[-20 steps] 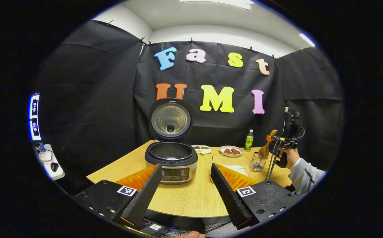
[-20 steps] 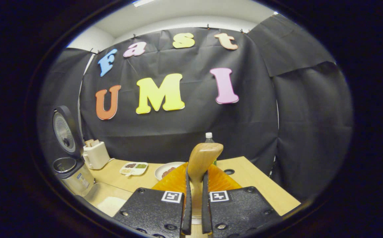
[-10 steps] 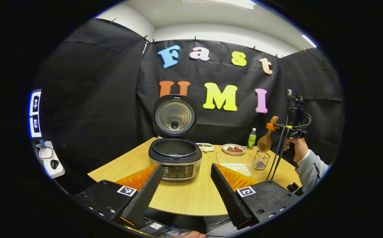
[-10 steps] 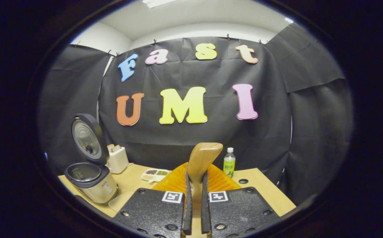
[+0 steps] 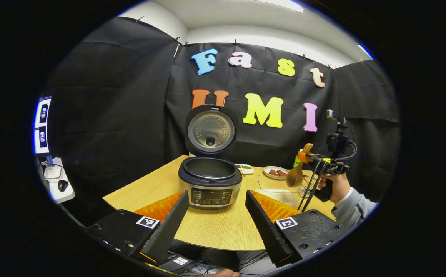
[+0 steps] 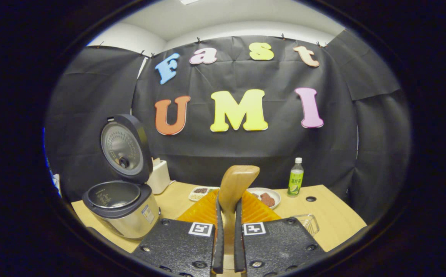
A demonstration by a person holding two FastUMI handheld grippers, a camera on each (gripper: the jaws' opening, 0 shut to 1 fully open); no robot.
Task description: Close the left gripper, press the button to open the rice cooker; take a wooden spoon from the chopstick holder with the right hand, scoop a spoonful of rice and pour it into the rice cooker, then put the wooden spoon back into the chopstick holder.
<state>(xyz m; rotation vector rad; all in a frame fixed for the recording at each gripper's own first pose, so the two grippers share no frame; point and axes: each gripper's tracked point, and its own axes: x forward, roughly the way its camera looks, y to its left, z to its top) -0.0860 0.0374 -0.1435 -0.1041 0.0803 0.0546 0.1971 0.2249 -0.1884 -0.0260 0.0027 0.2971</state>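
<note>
The rice cooker point(image 5: 210, 186) stands on the table with its lid point(image 5: 210, 129) up and the pot showing dark inside. My left gripper point(image 5: 217, 215) hovers open in front of it, holding nothing. At the right, my right gripper point(image 5: 315, 157) is shut on the handle of the wooden spoon point(image 5: 296, 173), whose bowl hangs down above the clear rice container point(image 5: 280, 190). The wire chopstick holder point(image 5: 307, 186) stands just behind it. In the right gripper view, the spoon handle point(image 6: 233, 182) sticks up between the fingers of my right gripper point(image 6: 227, 202), with the cooker point(image 6: 121, 207) to the left.
A plate of brown food point(image 6: 265, 199), a divided snack dish point(image 6: 200, 191) and a green bottle point(image 6: 295, 181) stand along the back of the table point(image 5: 215, 231). A white appliance point(image 6: 159, 175) sits behind the cooker. The chopstick holder point(image 6: 308, 223) is at my right gripper's right.
My right gripper has lifted the spoon out of the chopstick holder and carried it left, over the rice container. The left gripper stays open and has drifted only slightly.
</note>
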